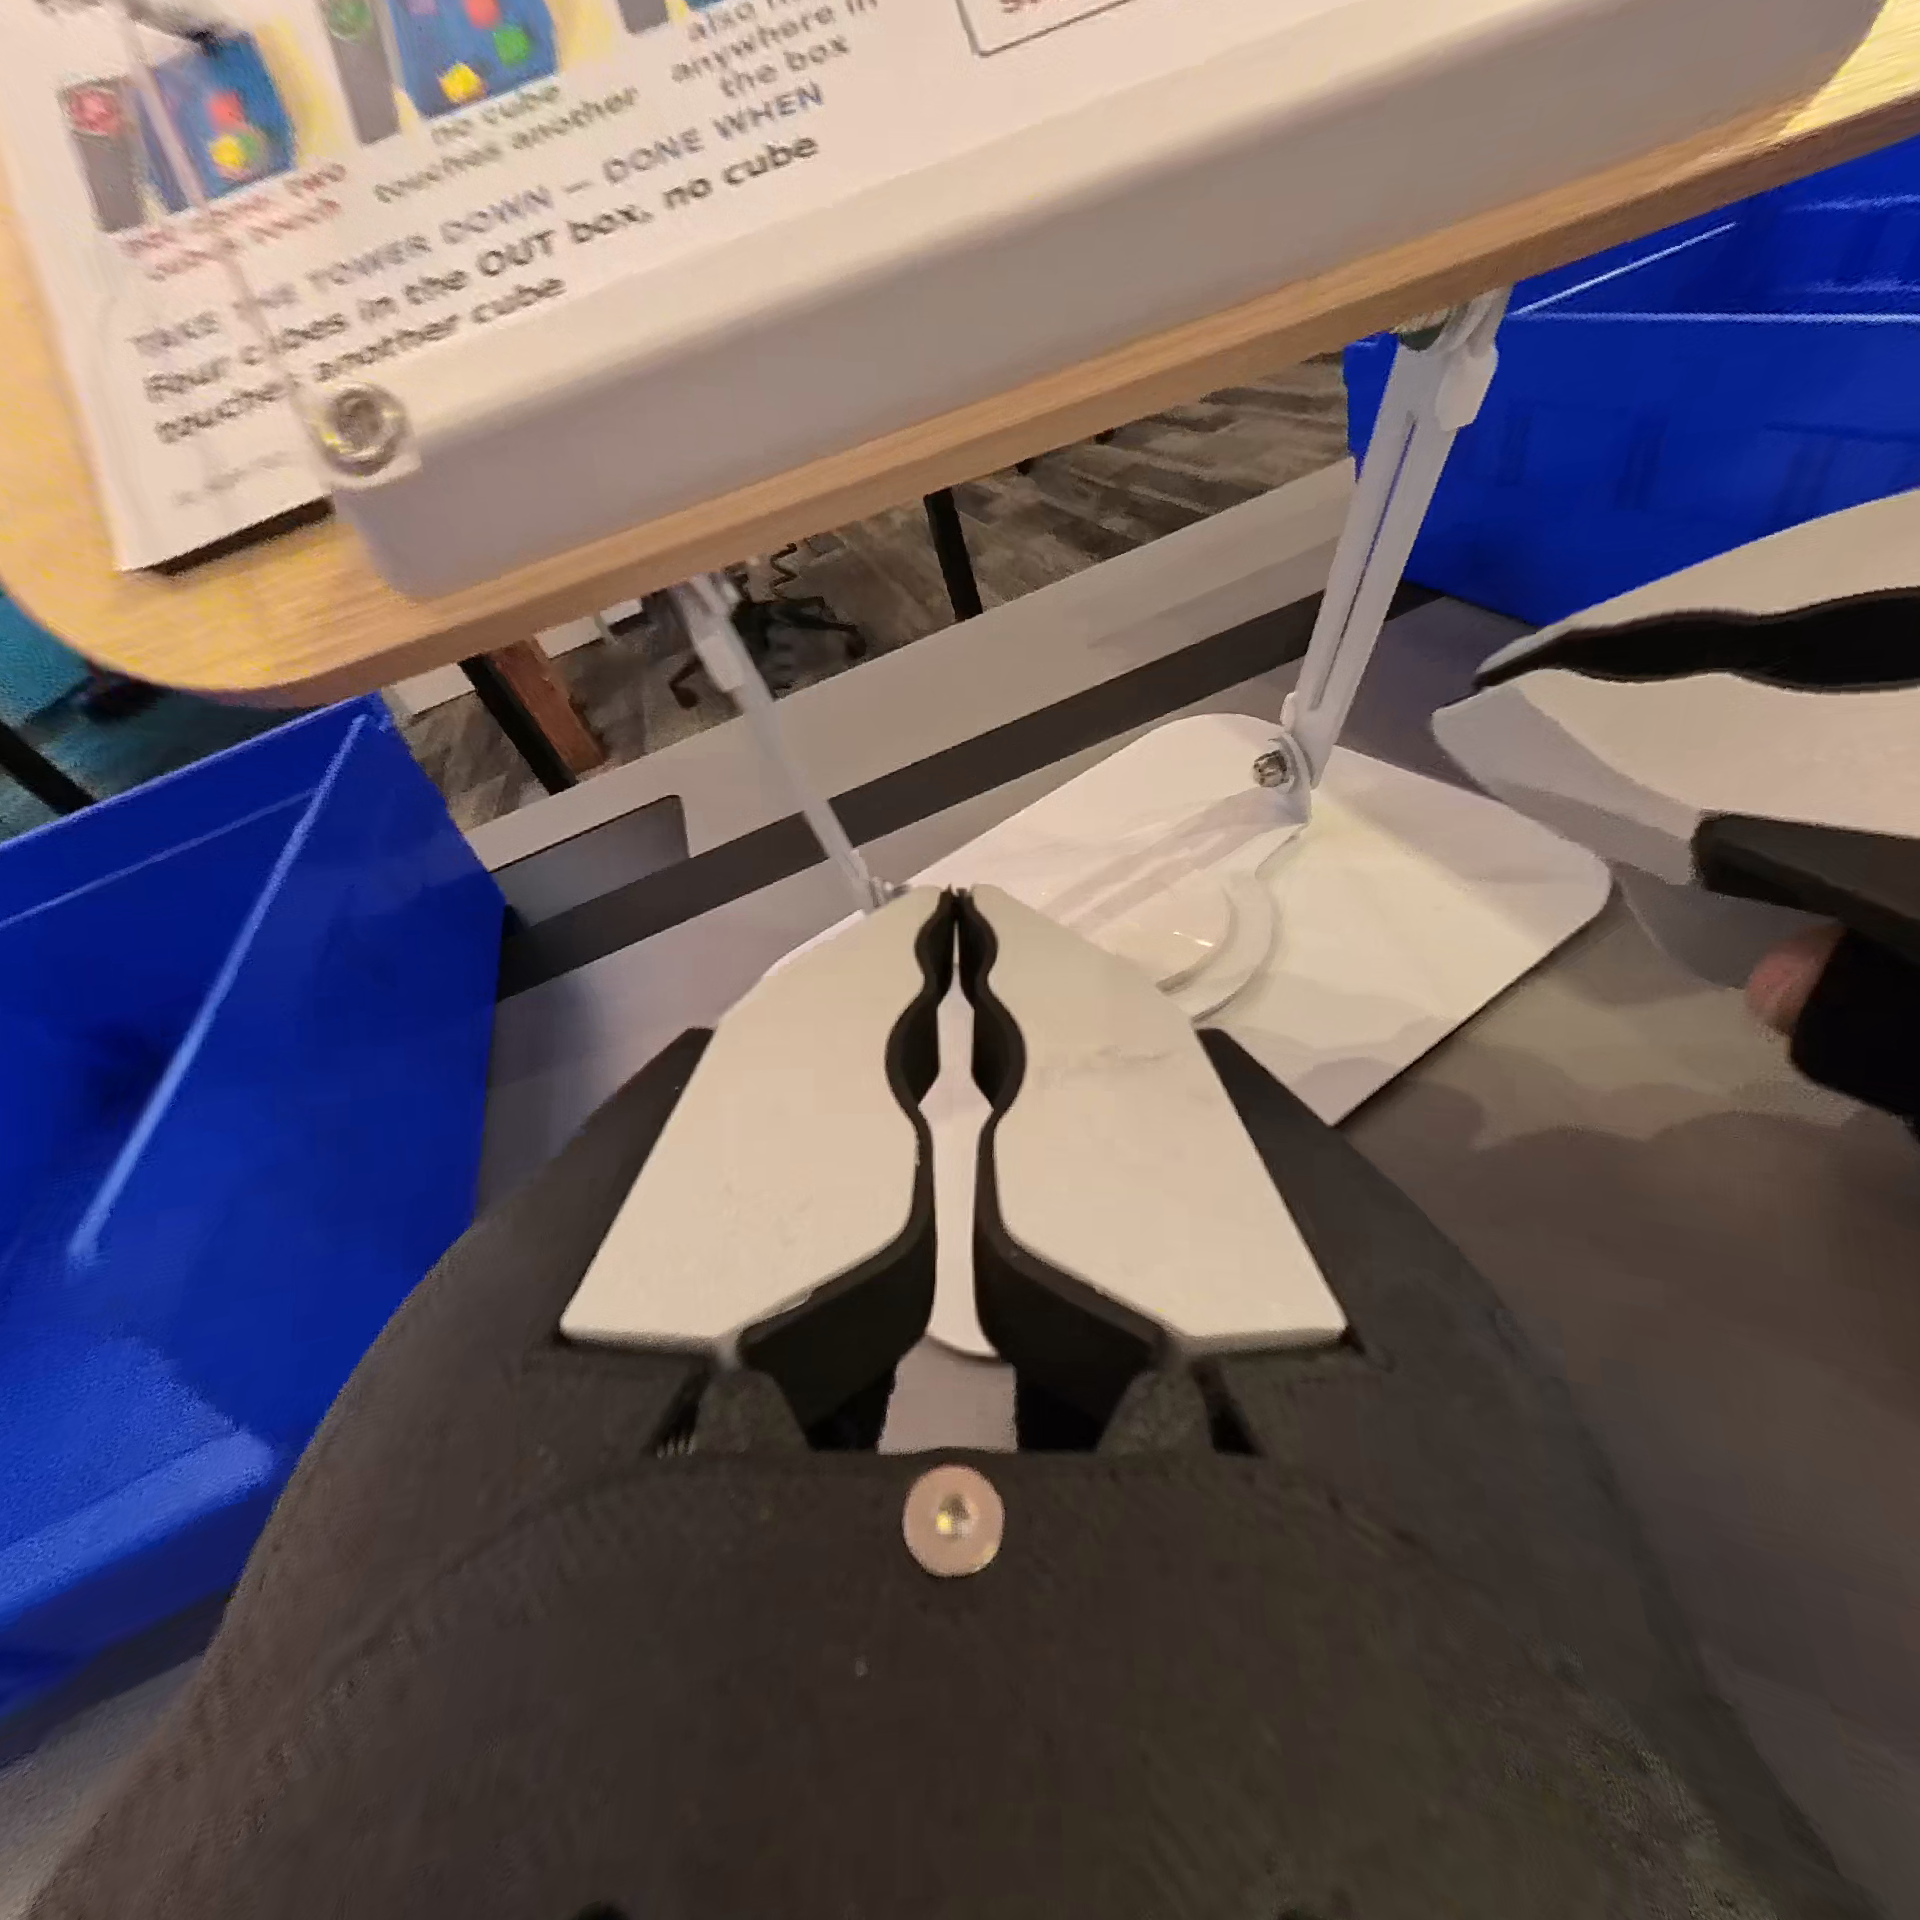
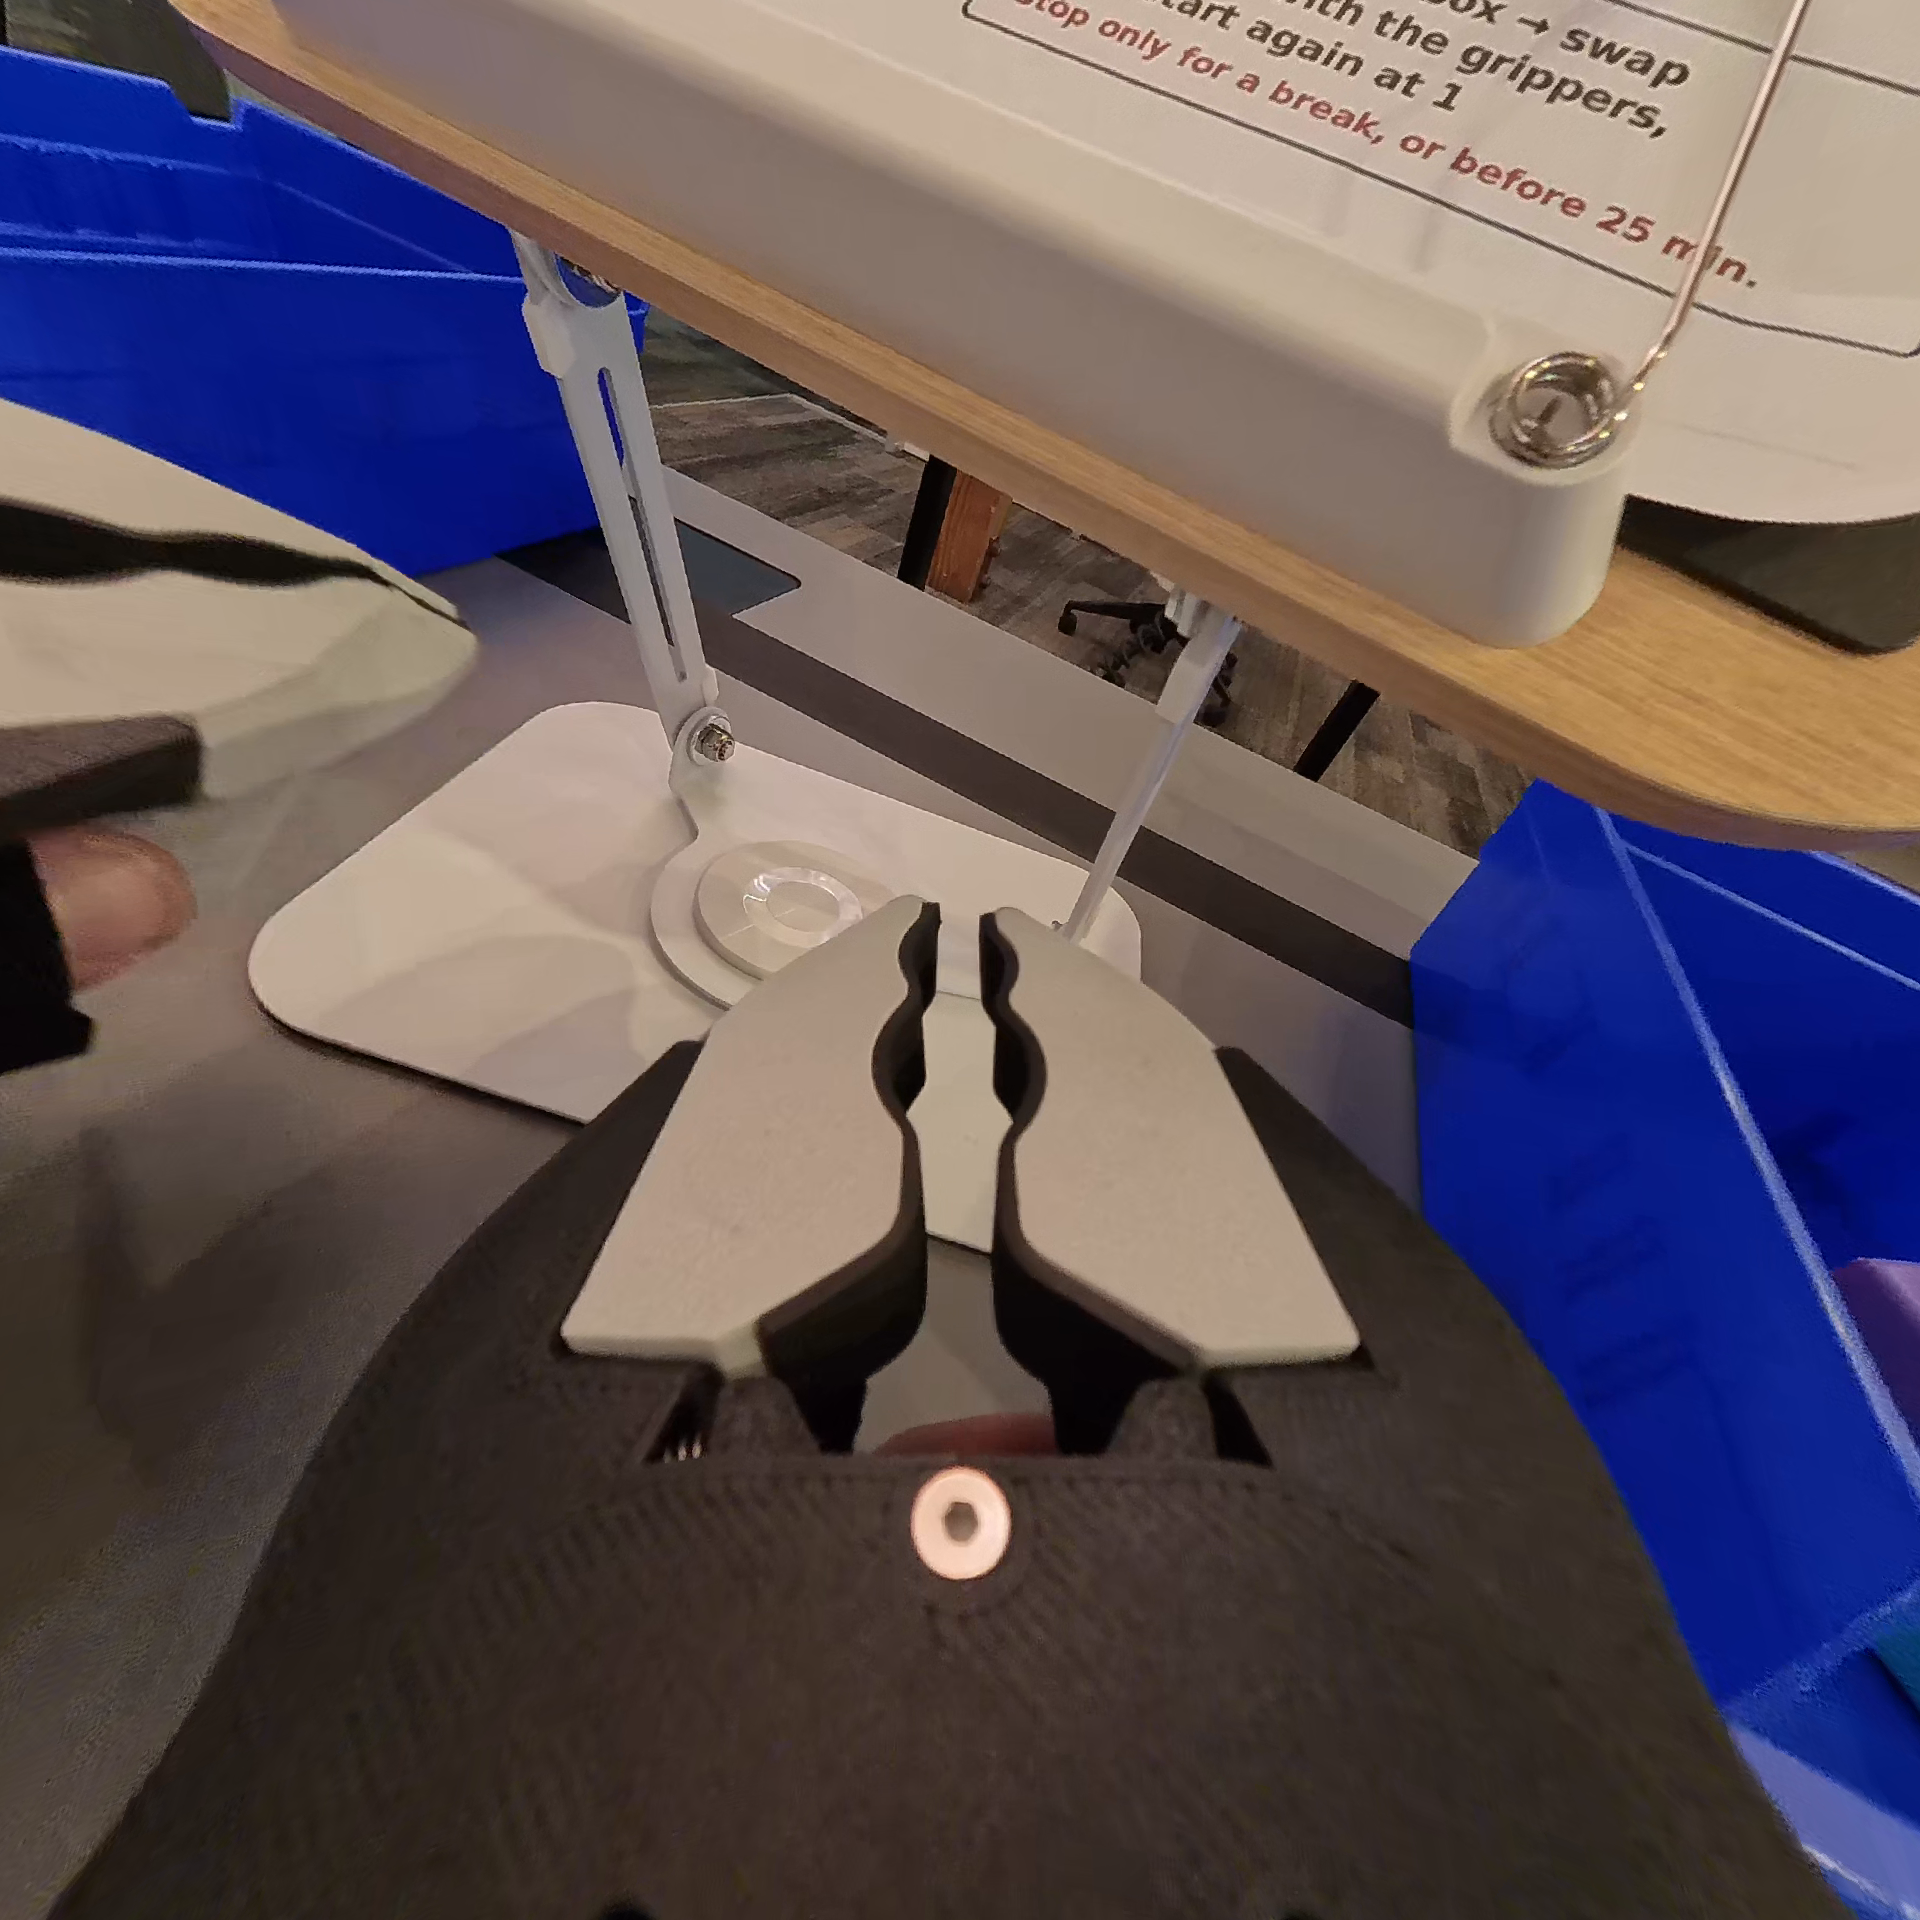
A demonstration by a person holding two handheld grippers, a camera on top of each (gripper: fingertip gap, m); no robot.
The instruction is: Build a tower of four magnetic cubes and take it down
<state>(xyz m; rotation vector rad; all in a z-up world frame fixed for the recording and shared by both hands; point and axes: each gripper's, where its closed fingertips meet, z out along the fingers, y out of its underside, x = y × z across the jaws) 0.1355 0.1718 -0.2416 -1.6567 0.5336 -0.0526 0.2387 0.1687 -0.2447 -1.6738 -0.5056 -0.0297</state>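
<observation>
My left gripper (image 1: 954, 896) is shut and empty, its fingertips touching, low over the grey table (image 1: 1558, 1247) at the near edge of a white stand base (image 1: 1403, 914). My right gripper (image 2: 961, 916) is nearly shut with a thin gap between its jaws, empty, over the same base (image 2: 468, 935). A purple cube (image 2: 1883, 1299) shows at the frame edge inside the blue bin (image 2: 1610, 1143) on the right. No other cube is clearly in view. The right gripper also shows at the right of the left wrist view (image 1: 1496, 670), and the left gripper at the left of the right wrist view (image 2: 447, 613).
A wooden board with a white ledge and an instruction sheet (image 1: 727, 343) hangs on thin white struts (image 1: 1371, 540) over the base, close above both grippers. A second blue bin (image 1: 208, 1039) stands on the left. A gloved hand (image 2: 104, 904) holds the left gripper. Left tips to right tips: about 11 cm. My left tips are about 40 cm from the purple cube (image 2: 1883, 1299), my right tips only 25 cm.
</observation>
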